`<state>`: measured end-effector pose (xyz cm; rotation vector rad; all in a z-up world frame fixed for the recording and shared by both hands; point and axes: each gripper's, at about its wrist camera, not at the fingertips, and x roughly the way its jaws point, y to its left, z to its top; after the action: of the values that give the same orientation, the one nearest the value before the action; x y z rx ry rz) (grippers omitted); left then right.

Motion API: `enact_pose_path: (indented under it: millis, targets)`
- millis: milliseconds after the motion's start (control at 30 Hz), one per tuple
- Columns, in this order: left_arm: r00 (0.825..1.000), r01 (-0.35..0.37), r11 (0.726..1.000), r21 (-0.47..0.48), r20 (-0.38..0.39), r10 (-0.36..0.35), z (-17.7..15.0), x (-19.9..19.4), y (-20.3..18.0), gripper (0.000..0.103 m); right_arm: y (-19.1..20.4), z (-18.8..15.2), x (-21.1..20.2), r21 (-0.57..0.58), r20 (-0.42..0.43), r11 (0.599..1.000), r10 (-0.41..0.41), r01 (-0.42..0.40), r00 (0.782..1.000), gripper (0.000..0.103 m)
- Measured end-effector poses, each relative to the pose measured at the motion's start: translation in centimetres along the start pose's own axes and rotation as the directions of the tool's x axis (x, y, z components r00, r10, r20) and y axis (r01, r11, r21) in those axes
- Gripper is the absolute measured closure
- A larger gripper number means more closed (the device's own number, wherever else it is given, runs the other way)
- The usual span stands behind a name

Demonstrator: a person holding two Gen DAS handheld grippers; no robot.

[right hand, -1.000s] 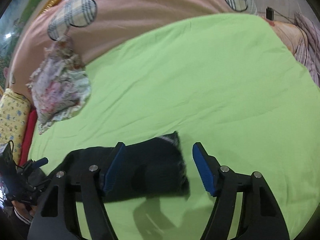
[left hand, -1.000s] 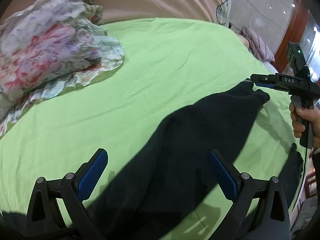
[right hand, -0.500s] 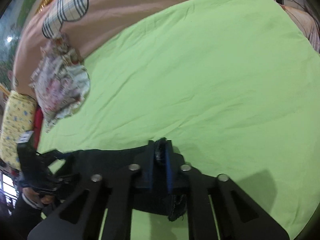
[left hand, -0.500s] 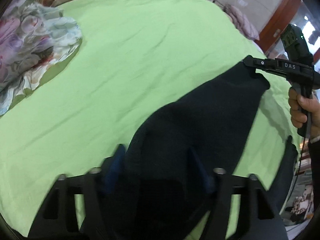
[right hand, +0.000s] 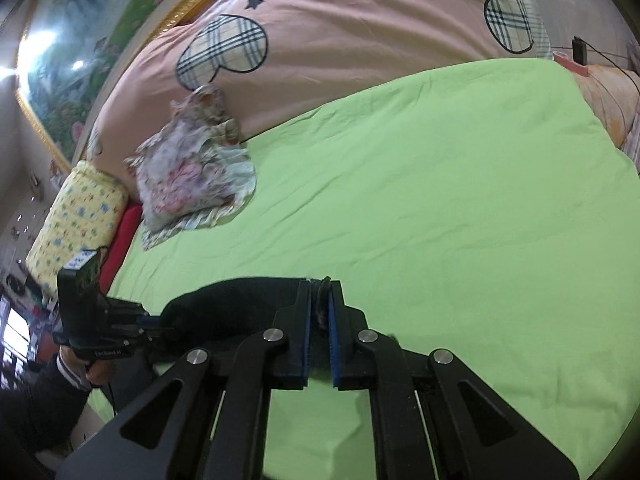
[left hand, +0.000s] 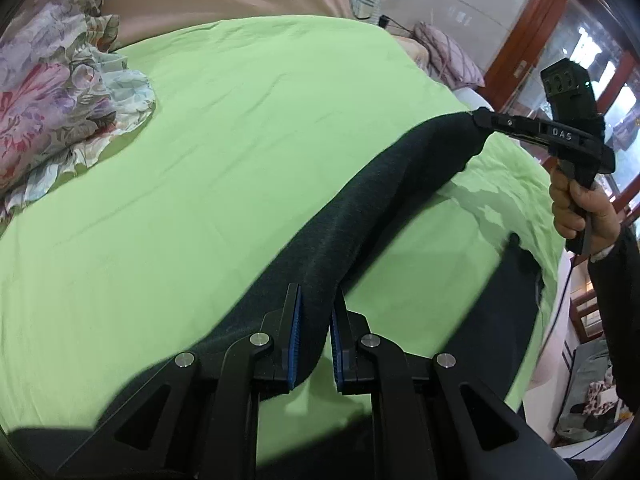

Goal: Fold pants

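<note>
The dark pants (left hand: 372,204) hang stretched in the air above the green bed sheet (left hand: 200,160). My left gripper (left hand: 315,308) is shut on one end of them. My right gripper (right hand: 319,304) is shut on the other end, the cloth edge bunched between its blue pads (right hand: 306,320). In the left wrist view the right gripper (left hand: 480,118) shows at the far right, pinching the pants. In the right wrist view the pants (right hand: 240,300) run left to the left gripper (right hand: 160,326). Another dark part of the pants (left hand: 500,300) hangs at the bed's right edge.
A floral pillow (left hand: 56,104) lies at the left on the sheet, also in the right wrist view (right hand: 192,172). A pink quilt with plaid hearts (right hand: 320,40) lies at the back. A yellow pillow (right hand: 76,216) sits at the far left. A wooden cabinet (left hand: 560,40) stands beyond the bed.
Both grippers went from open to shut on the pants' ends. They have lifted the pants off the sheet and pulled them taut between them.
</note>
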<state>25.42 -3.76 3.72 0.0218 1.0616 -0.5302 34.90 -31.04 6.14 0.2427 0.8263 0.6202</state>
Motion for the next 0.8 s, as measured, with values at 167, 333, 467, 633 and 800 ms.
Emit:
enact_pose_path:
  millis: [167, 333, 467, 633, 800]
  targets:
    - [1.000, 0.015, 1.000, 0.028, 0.012, -0.015, -2.6, -1.6, -2.5, 0.091, -0.7, -3.4, -2.3, -0.008, -0.004, 1.000, 0.016, -0.016, 1.000, 0.095]
    - [1.000, 0.012, 0.999, 0.050, 0.014, -0.012, -4.7, -2.3, -4.9, 0.091, -1.3, -6.5, -4.1, 0.007, 0.001, 1.000, 0.028, -0.028, 1.000, 0.095]
    - [0.999, 0.024, 0.998, 0.063, 0.022, -0.025, -6.5, -2.9, -6.5, 0.091, -0.8, -8.4, -5.4, 0.000, 0.020, 1.000, 0.030, -0.030, 0.999, 0.095]
    - [0.997, 0.051, 0.996, 0.068, 0.047, -0.055, -8.1, -3.9, -7.9, 0.091, -0.1, -10.3, -7.3, -0.016, 0.050, 0.999, 0.034, -0.034, 0.998, 0.095]
    - [0.996, 0.073, 0.993, 0.087, 0.045, -0.077, -9.5, -4.0, -9.2, 0.091, 0.8, -12.6, -9.0, -0.040, 0.066, 0.998, 0.049, -0.047, 0.997, 0.095]
